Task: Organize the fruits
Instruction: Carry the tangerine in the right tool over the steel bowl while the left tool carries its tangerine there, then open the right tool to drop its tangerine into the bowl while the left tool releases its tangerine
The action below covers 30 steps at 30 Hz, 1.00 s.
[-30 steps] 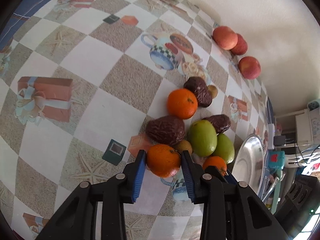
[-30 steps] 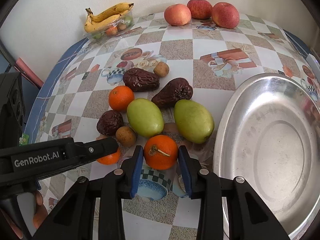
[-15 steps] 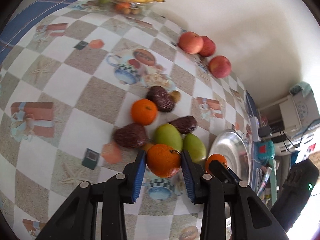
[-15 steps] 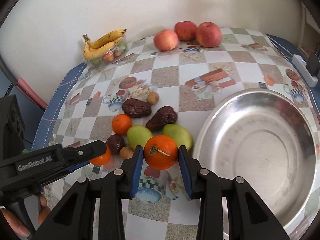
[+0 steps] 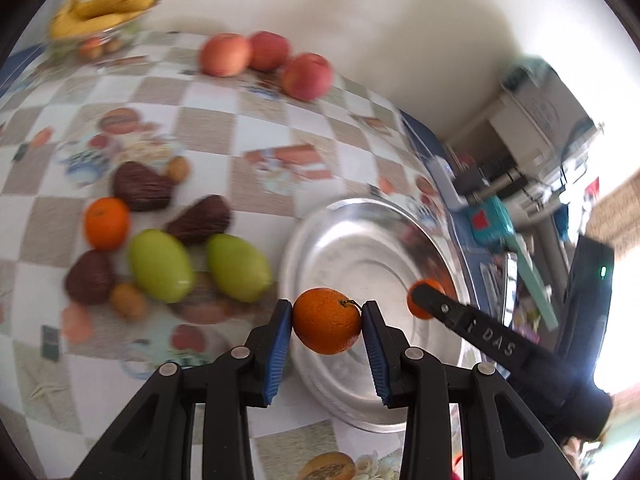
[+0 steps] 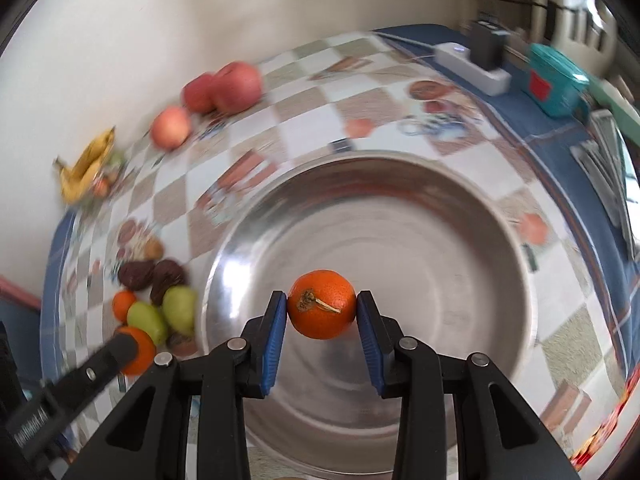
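Oranges have left the tablecloth: the right gripper (image 6: pixel 322 312) clamps one orange (image 6: pixel 322 304) above the steel bowl (image 6: pixel 500 240), and the left gripper (image 5: pixel 326 322) clamps its own orange (image 5: pixel 326 320) over the bowl's near rim; release seems next.

Left tool (image 5: pixel 327 321) angled downward, blue pads clamped on either side of an orange (image 5: pixel 327 320). Right tool (image 6: pixel 322 309) angled more steeply down, pads pressed likewise on a second orange (image 6: pixel 322 309). Both fruits held clear of any surface.
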Each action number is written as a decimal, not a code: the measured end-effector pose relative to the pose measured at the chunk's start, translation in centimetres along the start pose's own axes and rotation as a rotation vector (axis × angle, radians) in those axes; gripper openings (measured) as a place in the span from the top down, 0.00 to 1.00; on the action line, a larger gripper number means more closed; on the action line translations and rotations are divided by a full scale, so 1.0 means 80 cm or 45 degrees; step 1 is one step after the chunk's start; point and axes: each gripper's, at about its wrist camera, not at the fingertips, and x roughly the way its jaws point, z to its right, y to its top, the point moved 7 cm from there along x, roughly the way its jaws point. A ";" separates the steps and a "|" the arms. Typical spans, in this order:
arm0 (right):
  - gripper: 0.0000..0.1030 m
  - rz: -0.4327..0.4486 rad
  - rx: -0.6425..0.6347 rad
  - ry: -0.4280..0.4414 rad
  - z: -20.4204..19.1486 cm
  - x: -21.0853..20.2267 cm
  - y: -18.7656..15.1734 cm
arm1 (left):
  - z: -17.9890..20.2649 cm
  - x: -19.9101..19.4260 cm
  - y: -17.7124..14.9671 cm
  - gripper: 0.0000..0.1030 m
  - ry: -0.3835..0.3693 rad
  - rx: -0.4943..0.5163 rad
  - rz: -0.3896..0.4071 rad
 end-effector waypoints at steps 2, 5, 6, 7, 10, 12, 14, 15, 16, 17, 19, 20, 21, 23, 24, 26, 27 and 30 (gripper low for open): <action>0.64 0.012 0.024 -0.012 0.011 -0.004 0.003 | 0.011 0.006 -0.005 0.61 -0.013 0.046 -0.021; 0.64 0.018 0.048 -0.014 0.021 -0.008 0.005 | 0.013 0.009 -0.009 0.60 -0.007 0.073 -0.041; 0.63 0.015 0.048 -0.013 0.022 -0.008 0.005 | 0.012 0.009 -0.008 0.57 -0.003 0.072 -0.038; 0.63 0.009 0.049 -0.013 0.022 -0.007 0.003 | 0.008 0.006 -0.007 0.55 0.010 0.069 -0.031; 0.63 -0.010 0.067 0.005 0.023 -0.005 0.002 | -0.002 0.002 -0.003 0.54 0.043 0.055 -0.018; 0.63 -0.012 0.063 0.002 0.022 -0.004 0.001 | -0.012 0.000 -0.001 0.52 0.076 0.043 -0.014; 0.63 -0.007 0.055 0.004 0.019 -0.005 0.001 | -0.026 -0.003 0.003 0.45 0.129 0.025 -0.006; 0.62 -0.004 0.052 0.003 0.018 -0.005 0.001 | -0.031 -0.004 0.004 0.40 0.145 0.016 -0.004; 0.62 -0.004 0.050 0.003 0.018 -0.005 0.001 | -0.038 -0.007 0.006 0.39 0.167 0.002 0.001; 0.62 -0.005 0.050 0.005 0.017 -0.005 0.001 | -0.047 -0.010 0.009 0.39 0.192 -0.017 0.006; 0.62 -0.015 0.053 0.010 0.016 -0.003 0.000 | -0.064 -0.016 0.013 0.35 0.239 -0.059 0.017; 0.62 -0.020 0.052 0.013 0.015 -0.002 -0.001 | -0.073 -0.019 0.015 0.33 0.264 -0.086 0.021; 0.62 -0.024 0.050 0.015 0.014 -0.001 -0.002 | -0.081 -0.023 0.018 0.33 0.289 -0.105 0.026; 0.62 -0.028 0.041 0.018 0.011 0.000 -0.003 | -0.095 -0.030 0.023 0.32 0.335 -0.127 0.047; 0.62 -0.027 0.036 0.019 0.009 0.000 -0.003 | -0.102 -0.035 0.025 0.31 0.365 -0.139 0.059; 0.62 -0.023 0.025 0.017 0.007 -0.001 -0.004 | -0.119 -0.045 0.029 0.30 0.422 -0.170 0.082; 0.62 -0.025 0.020 0.014 0.006 -0.001 -0.005 | -0.128 -0.050 0.030 0.30 0.444 -0.193 0.092; 0.62 -0.035 0.006 -0.003 0.002 -0.002 -0.008 | -0.147 -0.058 0.033 0.30 0.471 -0.254 0.109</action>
